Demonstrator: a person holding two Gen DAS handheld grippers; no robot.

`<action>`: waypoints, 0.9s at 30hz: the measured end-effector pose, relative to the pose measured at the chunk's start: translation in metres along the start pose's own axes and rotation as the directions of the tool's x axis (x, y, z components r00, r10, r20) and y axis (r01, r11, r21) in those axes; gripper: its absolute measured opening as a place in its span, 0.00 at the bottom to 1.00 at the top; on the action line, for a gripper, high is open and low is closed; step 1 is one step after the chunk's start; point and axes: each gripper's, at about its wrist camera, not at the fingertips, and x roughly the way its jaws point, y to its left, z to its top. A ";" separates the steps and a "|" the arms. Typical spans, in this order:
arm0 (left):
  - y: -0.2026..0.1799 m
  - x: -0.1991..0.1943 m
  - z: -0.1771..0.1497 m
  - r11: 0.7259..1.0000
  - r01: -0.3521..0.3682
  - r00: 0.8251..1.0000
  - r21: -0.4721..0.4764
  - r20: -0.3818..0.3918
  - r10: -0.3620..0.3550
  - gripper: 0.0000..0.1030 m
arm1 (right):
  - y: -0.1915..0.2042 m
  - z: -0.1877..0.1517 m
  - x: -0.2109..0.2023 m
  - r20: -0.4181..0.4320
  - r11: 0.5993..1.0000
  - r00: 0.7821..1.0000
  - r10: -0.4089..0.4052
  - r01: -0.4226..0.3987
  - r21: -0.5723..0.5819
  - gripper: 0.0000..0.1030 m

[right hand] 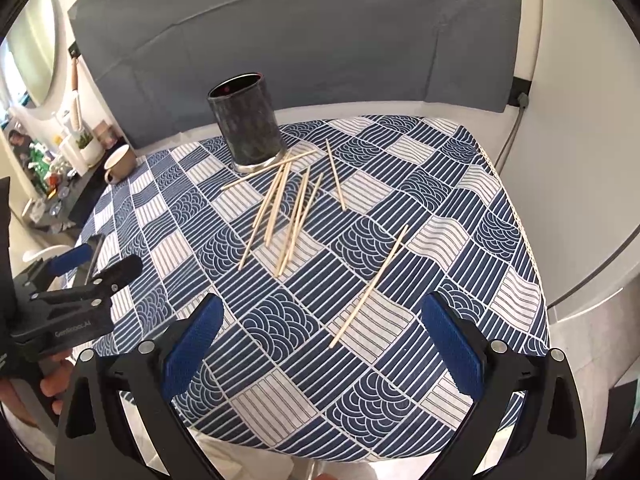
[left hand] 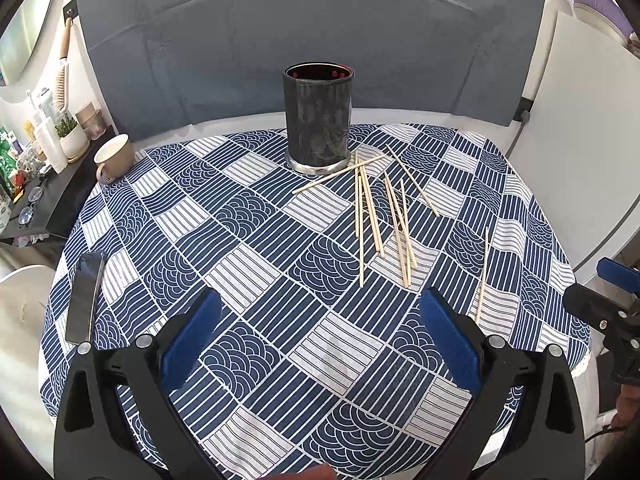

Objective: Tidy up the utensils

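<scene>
A dark cylindrical holder (left hand: 318, 118) (right hand: 247, 121) stands upright at the back of the table. Several pale wooden chopsticks (left hand: 376, 216) (right hand: 286, 210) lie scattered in front of it and to its right. One single chopstick (left hand: 483, 276) (right hand: 370, 286) lies apart, nearer the front right. My left gripper (left hand: 322, 320) is open above the front of the table, nothing between its blue pads. My right gripper (right hand: 322, 324) is open too, with the single chopstick lying between and just beyond its fingers. Each gripper shows at the edge of the other's view.
The table wears a blue and white patterned cloth (left hand: 260, 240). A beige mug (left hand: 114, 156) sits at the back left corner. A flat dark strip (left hand: 85, 298) lies at the left edge. A cluttered shelf (left hand: 36, 152) is at left, a grey panel (left hand: 312, 32) behind.
</scene>
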 end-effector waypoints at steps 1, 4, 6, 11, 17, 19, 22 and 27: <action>0.001 0.000 0.000 1.000 0.001 1.000 -0.002 0.003 -0.001 0.94 | 0.000 0.000 0.000 0.002 1.000 1.000 0.000 0.000 0.003 0.92; 0.005 0.001 0.001 1.000 0.012 1.000 -0.009 -0.006 -0.012 0.94 | -0.002 0.000 -0.002 0.003 1.000 1.000 -0.008 0.008 0.006 0.92; 0.007 0.002 0.003 1.000 0.012 1.000 -0.014 -0.003 -0.012 0.94 | -0.004 0.000 -0.002 0.001 1.000 1.000 -0.008 0.008 0.009 0.92; 0.007 0.003 0.006 1.000 0.011 1.000 -0.012 -0.004 -0.011 0.94 | -0.011 0.000 0.000 -0.014 0.999 1.000 -0.027 0.027 0.020 0.92; 0.009 0.011 0.008 1.000 0.027 1.000 0.005 -0.012 -0.027 0.94 | -0.023 -0.001 0.008 -0.044 0.997 0.998 -0.049 0.051 0.060 0.92; 0.010 0.017 0.011 0.999 0.038 0.999 0.008 -0.019 -0.038 0.94 | -0.028 -0.001 0.014 -0.062 0.995 0.997 -0.051 0.056 0.080 0.92; 0.012 0.027 0.018 0.999 0.041 0.999 0.034 -0.026 -0.040 0.94 | -0.032 0.002 0.023 -0.089 0.993 0.994 -0.056 0.065 0.103 0.92; 0.017 0.052 0.037 0.994 0.073 0.996 0.082 -0.066 -0.068 0.94 | -0.034 0.011 0.041 -0.130 0.986 0.989 -0.069 0.088 0.143 0.92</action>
